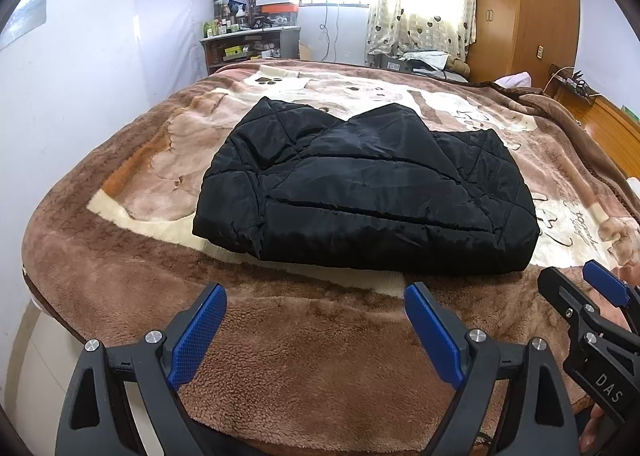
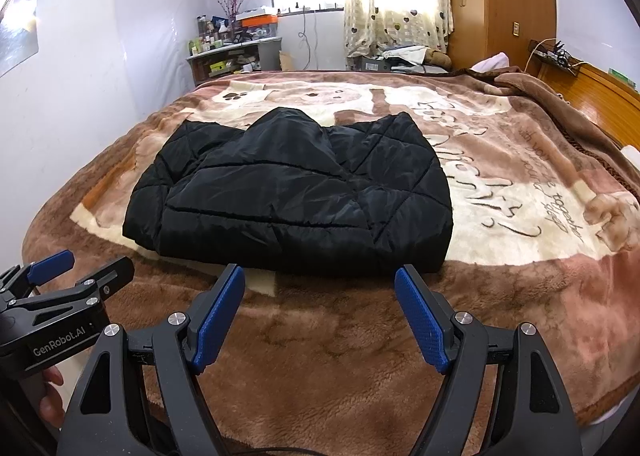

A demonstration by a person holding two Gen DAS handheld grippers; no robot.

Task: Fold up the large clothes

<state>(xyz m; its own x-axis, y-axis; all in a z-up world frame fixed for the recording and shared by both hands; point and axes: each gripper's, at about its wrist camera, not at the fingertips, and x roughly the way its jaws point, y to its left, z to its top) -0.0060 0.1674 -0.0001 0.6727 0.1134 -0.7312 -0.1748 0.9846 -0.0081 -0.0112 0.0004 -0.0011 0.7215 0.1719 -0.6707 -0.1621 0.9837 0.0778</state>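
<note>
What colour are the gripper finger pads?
Blue, textured pads; clearest in the right wrist view.

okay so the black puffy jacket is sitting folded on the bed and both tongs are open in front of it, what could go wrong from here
1. The black quilted jacket looks puffy and slick; its top layer may spring back or slide off if nudged.
2. The left tongs and right tongs sit open, close side by side, and could bump each other when reaching in.
3. The plush blanket under the jacket is soft, so a low pinch might catch blanket pile along with the jacket edge.
</note>
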